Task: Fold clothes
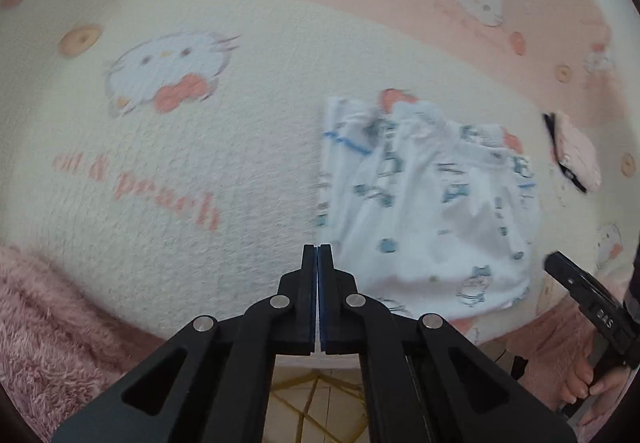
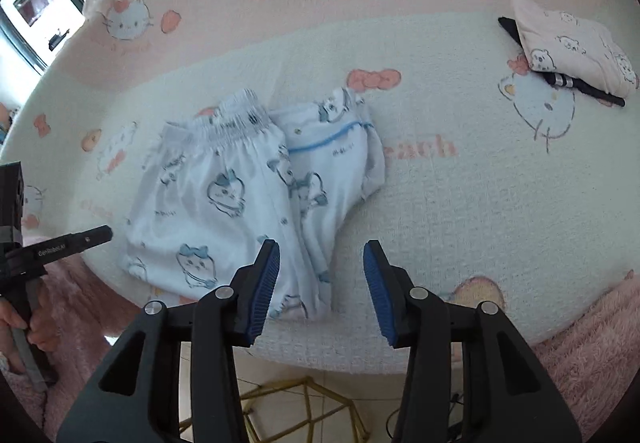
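Left wrist view, nearest first: the left gripper [image 1: 319,249] has its jaws pressed together with nothing between them, hovering over bare cloth at the near edge of the surface [image 1: 180,147], which is covered in a cream and pink cartoon-cat cloth. Fluffy pink fabric [image 1: 44,323] borders that edge, and gold wire legs show below it. Just right of the jaws lies the folded white pyjama set [image 1: 424,211], blurred here. To its left the cloth is open and unoccupied. At the far right a pink folded garment [image 1: 578,151] is partly cut off by the lens rim.

Right wrist view: the right gripper [image 2: 322,263] has its jaws spread wide, holding nothing, poised above the near edge of the white pyjama set [image 2: 240,195], which sits close to the surface's front edge. Its elastic waistband faces away. Open cloth stretches to the right. Farther off, well apart, the pink folded garment [image 2: 572,47] rests on a dark item [image 2: 580,87], mostly hidden beneath it. A window [image 2: 36,3] shows at the upper left.
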A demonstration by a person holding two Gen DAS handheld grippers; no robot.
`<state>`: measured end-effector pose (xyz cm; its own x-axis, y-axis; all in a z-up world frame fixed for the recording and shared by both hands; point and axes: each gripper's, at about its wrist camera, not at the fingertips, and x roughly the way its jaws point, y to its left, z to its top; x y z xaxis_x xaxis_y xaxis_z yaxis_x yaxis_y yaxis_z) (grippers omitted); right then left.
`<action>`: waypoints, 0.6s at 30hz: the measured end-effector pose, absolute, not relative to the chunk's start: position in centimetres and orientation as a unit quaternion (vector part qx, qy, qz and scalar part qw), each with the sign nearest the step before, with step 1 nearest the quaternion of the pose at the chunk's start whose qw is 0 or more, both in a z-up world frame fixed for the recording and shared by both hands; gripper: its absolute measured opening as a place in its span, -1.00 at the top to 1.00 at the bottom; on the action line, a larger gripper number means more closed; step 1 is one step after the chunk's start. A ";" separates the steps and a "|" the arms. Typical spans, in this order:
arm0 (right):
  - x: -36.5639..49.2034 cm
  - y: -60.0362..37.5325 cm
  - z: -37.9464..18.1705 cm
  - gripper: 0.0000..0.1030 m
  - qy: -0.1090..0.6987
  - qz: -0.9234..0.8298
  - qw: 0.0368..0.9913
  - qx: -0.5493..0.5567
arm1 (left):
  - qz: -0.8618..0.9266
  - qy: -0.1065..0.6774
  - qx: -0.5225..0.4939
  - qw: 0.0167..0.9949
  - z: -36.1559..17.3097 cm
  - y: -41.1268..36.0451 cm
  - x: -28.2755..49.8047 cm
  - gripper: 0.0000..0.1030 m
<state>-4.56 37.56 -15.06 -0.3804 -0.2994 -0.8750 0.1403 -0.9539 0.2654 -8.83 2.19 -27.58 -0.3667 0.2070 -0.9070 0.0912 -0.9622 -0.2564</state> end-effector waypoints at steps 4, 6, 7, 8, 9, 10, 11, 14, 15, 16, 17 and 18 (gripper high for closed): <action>-3.1 36.3 -16.5 0.14 -0.064 -0.816 0.142 0.557 | 0.810 -0.067 -0.575 0.097 -28.9 7.2 -10.1 0.97; -1.7 36.4 -17.5 0.17 -0.054 -0.810 0.128 0.570 | 0.801 -0.007 -0.596 0.059 -30.7 8.4 -10.7 0.95; -1.0 36.5 -18.0 0.17 -0.049 -0.807 0.121 0.576 | 0.806 -0.038 -0.587 0.060 -30.5 7.5 -10.7 0.94; -0.3 36.6 -18.6 0.17 -0.044 -0.803 0.114 0.583 | 0.806 -0.056 -0.588 0.044 -30.2 6.6 -10.8 0.94; 0.4 36.7 -19.1 0.15 -0.039 -0.800 0.107 0.589 | 0.805 -0.072 -0.588 0.028 -30.0 5.7 -10.9 0.94; 0.6 38.0 -18.8 0.15 -0.063 -0.800 0.098 0.589 | 0.811 -0.070 -0.580 0.007 -29.7 5.0 -10.9 0.94; 0.8 39.0 -18.4 0.16 -0.075 -0.801 0.086 0.587 | 0.813 -0.088 -0.575 0.011 -29.4 4.6 -10.8 0.93; 1.5 40.0 -17.3 0.13 -0.049 -0.815 0.060 0.575 | 0.814 -0.148 -0.560 0.046 -28.6 3.8 -10.7 0.92; 1.6 39.8 -16.8 0.13 -0.048 -0.817 0.071 0.571 | 0.815 -0.140 -0.558 0.066 -28.4 4.7 -10.6 0.91; 1.6 39.7 -16.2 0.13 -0.048 -0.819 0.082 0.566 | 0.816 -0.132 -0.556 0.086 -28.2 5.7 -10.5 0.91; 2.0 38.8 -16.4 0.13 -0.038 -0.814 0.099 0.571 | 0.817 -0.123 -0.554 0.104 -28.1 6.7 -10.4 0.90; 2.4 38.0 -16.6 0.13 -0.027 -0.809 0.117 0.576 | 0.815 -0.102 -0.560 0.110 -28.5 7.6 -10.4 0.90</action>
<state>2.36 37.98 -16.62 -0.3097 -0.2210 -0.9248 0.1581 -0.9711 0.1791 -10.37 7.61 -28.46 -0.3493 0.2941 -0.8897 -0.0658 -0.9548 -0.2898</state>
